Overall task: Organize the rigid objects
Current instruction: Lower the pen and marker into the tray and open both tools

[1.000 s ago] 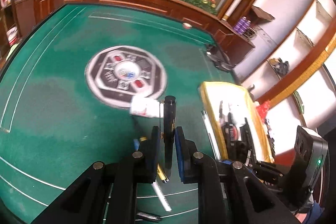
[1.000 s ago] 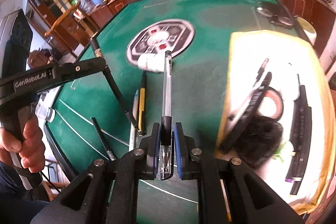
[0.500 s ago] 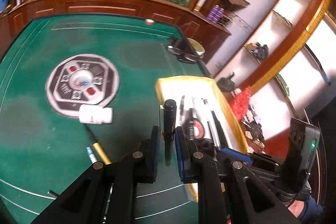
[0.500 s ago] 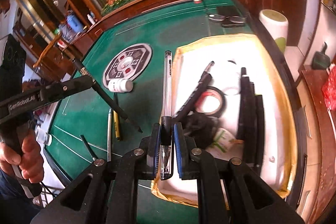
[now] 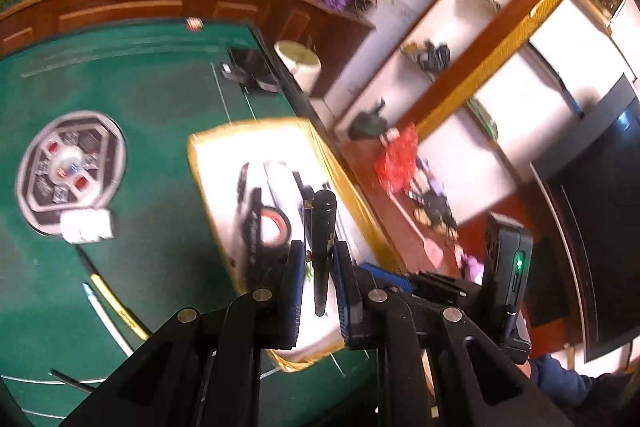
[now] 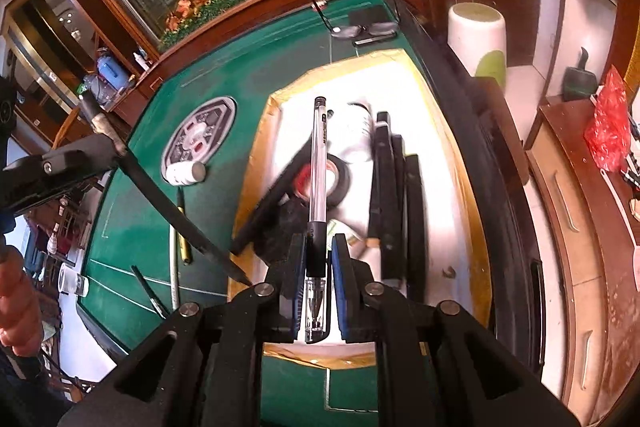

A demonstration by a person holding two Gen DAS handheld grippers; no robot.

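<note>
1. Pens in both grippers: the left gripper (image 5: 318,267) clamps a black pen (image 5: 322,247), its capped end pointing forward over the near end of the yellow-rimmed tray (image 5: 344,183).
2. Right gripper (image 6: 318,267) is closed on a clear pen (image 6: 319,187) by its black grip section — the barrel reaches out above the tray's (image 6: 472,203) white floor.
3. Inside the tray lie a roll of black tape (image 6: 340,183) with a red core, several black sticks (image 6: 394,195) side by side along the right, and a white cylinder (image 6: 354,135) near the far end.
4. On the green table (image 6: 216,79), left of the tray, rest a white bottle (image 6: 185,173) at the edge of an octagonal emblem (image 6: 199,135), plus a yellow pen (image 6: 183,243) and other thin pens.
5. Eyeglasses (image 6: 362,29) sit beyond the tray — well apart from it.
</note>
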